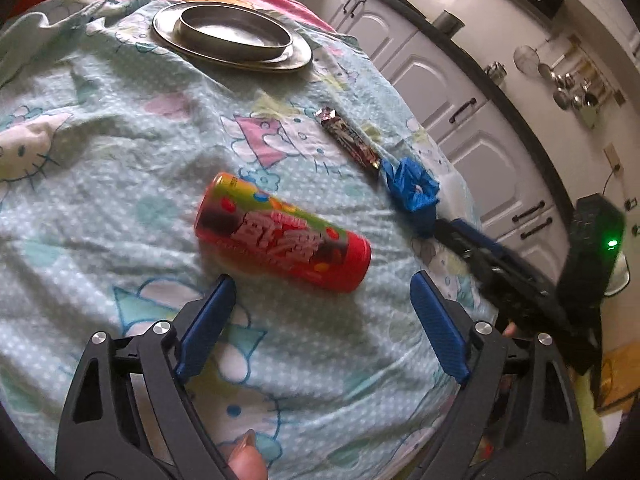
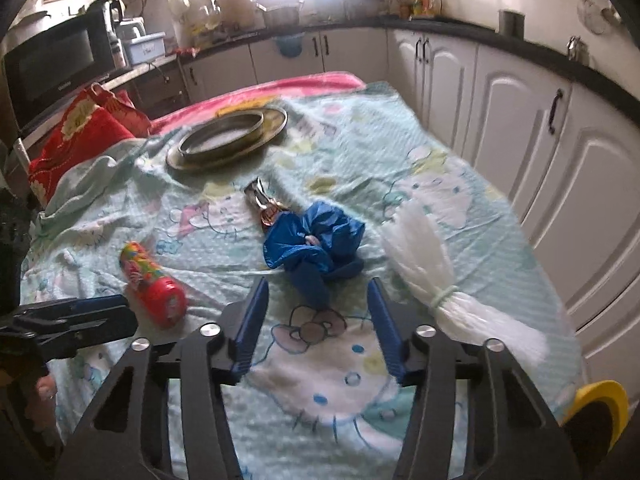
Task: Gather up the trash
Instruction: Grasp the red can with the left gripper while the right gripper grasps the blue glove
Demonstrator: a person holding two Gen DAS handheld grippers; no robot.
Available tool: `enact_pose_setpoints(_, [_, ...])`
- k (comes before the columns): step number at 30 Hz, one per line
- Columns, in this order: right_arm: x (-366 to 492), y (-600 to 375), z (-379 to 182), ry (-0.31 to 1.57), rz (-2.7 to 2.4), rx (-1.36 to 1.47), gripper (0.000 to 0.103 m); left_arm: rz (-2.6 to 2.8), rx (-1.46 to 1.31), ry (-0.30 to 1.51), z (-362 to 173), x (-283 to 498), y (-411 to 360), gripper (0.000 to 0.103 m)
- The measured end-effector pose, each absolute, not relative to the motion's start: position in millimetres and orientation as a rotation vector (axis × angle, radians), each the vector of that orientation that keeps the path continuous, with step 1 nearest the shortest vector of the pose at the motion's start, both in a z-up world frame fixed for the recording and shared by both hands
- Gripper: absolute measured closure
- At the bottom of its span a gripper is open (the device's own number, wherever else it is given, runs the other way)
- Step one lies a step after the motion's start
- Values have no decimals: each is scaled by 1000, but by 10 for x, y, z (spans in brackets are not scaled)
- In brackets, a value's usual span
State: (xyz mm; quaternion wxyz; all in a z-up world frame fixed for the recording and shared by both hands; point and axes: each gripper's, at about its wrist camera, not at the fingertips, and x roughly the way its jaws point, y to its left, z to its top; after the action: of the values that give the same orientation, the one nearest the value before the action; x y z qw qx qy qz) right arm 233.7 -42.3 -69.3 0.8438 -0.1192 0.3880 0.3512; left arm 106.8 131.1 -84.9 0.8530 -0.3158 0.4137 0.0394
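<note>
Left wrist view: the left gripper [image 1: 322,286] has its blue-padded jaws spread wide with nothing between them; they hang over a pale green cartoon-cat cloth [image 1: 120,184].
Red can: a red and green cylindrical snack can [image 1: 282,238] lies on its side on the cloth, just ahead of the left gripper's tips and apart from them, its red end nearer the right-hand finger.
Candy wrapper: a long dark foil candy-bar wrapper [image 1: 348,140] lies flat farther ahead and to the right of the left gripper, its near end touching or just beside the blue bag.
Blue bag: a crumpled blue plastic bag [image 1: 412,188] lies ahead and to the right of the left gripper, close to the cloth's edge.
Steel dishes: a shallow round steel pan sitting on a flat steel plate [image 1: 296,60] stands far ahead of the left gripper, well apart from the trash.
Right wrist view: the right gripper [image 2: 318,280] has its jaws partly apart, narrower than the left's, with nothing pinched; only cloth lies between the pads.
Blue bag from the right: the bag's twisted tail points toward the right gripper and ends just ahead of the gap between its tips; whether the tips touch it I cannot tell.
White bag: a white plastic bag tied at the neck with a pale band [image 2: 424,256] lies just to the right of the right gripper, beside its right finger.
Other gripper: the left gripper appears at the left edge, next to the red can.
Surroundings: white cabinets [image 2: 520,120] under a dark counter [image 2: 540,48] run along the right side.
</note>
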Motion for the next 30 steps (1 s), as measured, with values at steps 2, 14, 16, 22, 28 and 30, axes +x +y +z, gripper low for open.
enact_pose_setpoints(2, [2430, -365, -785, 847, 740, -248, 61, 90, -683, 865, -853, 1123, 1339, 23])
enact_pose_setpoints(14, [2442, -443, -904, 900, 770, -172, 94, 203, -675, 856, -877, 1412, 1431, 37])
enact_pose_setpoints(16, [2362, -491, -869, 893, 778, -173, 94, 227, -645, 859, -879, 1440, 1425, 45])
enact_pose_setpoints(22, [2120, -624, -704, 852, 810, -180, 94, 240, -599, 854, -876, 1440, 1422, 58])
enact_pose_setpoints(28, [1927, -735, -538, 818, 833, -181, 95, 172, -606, 835, -841, 1370, 1389, 72])
enact_pose_setpoints(30, [1877, -789, -494, 813, 835, -175, 95, 148, -591, 826, -807, 1339, 1335, 74])
